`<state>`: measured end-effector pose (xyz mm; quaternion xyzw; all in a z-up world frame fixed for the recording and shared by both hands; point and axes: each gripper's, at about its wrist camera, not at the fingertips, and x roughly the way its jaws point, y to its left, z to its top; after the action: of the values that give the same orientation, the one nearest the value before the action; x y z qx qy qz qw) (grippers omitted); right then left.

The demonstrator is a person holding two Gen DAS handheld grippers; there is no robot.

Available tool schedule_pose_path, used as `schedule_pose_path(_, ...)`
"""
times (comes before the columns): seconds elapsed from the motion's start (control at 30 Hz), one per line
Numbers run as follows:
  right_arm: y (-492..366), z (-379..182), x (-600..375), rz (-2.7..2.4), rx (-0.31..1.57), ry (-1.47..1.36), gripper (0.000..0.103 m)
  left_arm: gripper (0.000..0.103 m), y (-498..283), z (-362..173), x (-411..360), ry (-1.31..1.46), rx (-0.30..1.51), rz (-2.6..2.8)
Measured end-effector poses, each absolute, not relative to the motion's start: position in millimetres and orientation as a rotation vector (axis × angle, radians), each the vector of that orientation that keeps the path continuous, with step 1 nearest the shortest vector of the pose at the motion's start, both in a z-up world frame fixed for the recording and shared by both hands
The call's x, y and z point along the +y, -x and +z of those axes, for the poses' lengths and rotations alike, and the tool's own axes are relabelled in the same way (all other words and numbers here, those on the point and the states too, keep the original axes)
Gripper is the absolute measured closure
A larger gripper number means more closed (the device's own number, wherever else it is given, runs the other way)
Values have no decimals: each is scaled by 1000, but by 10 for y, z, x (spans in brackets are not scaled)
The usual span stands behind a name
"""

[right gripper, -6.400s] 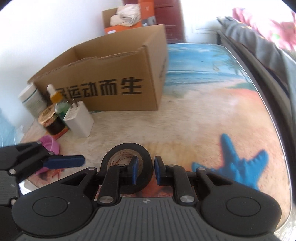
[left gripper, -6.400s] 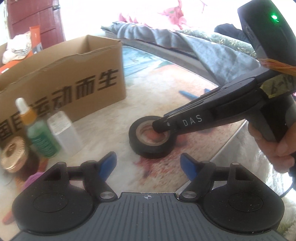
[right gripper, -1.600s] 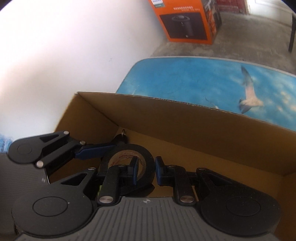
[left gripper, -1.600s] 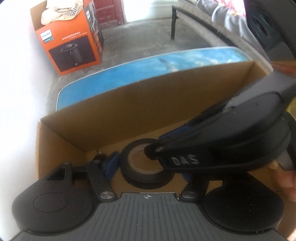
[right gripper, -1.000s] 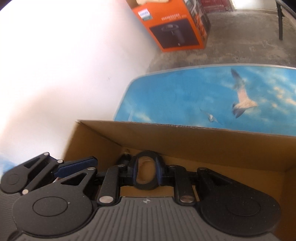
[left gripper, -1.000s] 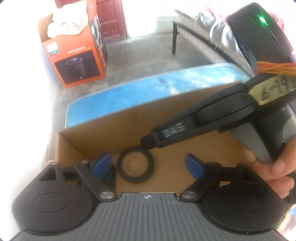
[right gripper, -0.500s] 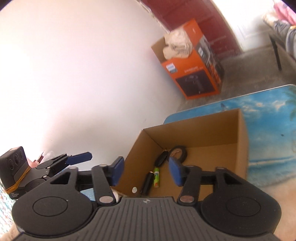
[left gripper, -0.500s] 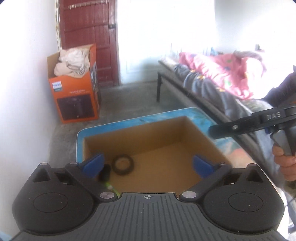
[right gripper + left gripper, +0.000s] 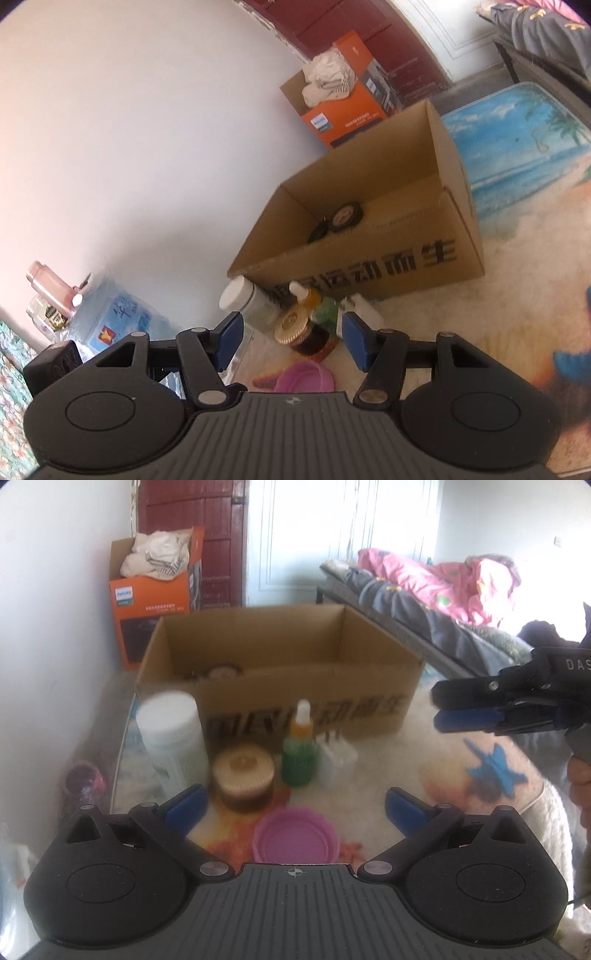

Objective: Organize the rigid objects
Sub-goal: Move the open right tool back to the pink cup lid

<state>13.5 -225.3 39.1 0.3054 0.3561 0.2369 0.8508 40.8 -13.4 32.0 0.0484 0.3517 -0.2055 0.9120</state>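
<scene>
The black tape roll lies inside the open cardboard box, also glimpsed as the tape roll over the box wall. In front of the box stand a white bottle, a gold-lidded jar, a green dropper bottle, a white plug and a pink lid. My left gripper is open wide above the pink lid, holding nothing. My right gripper hovers back from the jar; its jaws are opening, empty. It also shows as the right gripper at the right.
An orange carton with cloth stands on the floor behind the table by a white wall. A bed with a pink blanket runs along the right. Wrapped packages sit at the left. The table top carries a beach print.
Both grippers have pulled back out of the box to the near side of the table. The right jaws let go of the tape roll, which stays in the box.
</scene>
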Motion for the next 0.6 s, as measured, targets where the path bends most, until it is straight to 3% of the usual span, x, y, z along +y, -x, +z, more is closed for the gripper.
schedule_pose_path(0.17, -185, -11, -1923, 490, 878, -620, 41, 0, -351, 4, -300, -186, 750, -409)
schedule_pose_path(0.4, -251, -269, -1608, 463, 927, -504, 54, 2, -376, -323, -391, -319, 755, -385)
schedule_pose_path(0.5, -288, -271, -1526, 470, 921, -455, 55, 8, -410, -381, -362, -316, 768, -392)
schedule_pose_path(0.6, -339, -294, -1452, 485, 920, -427, 59, 23, -433, -420, -339, -276, 788, -416)
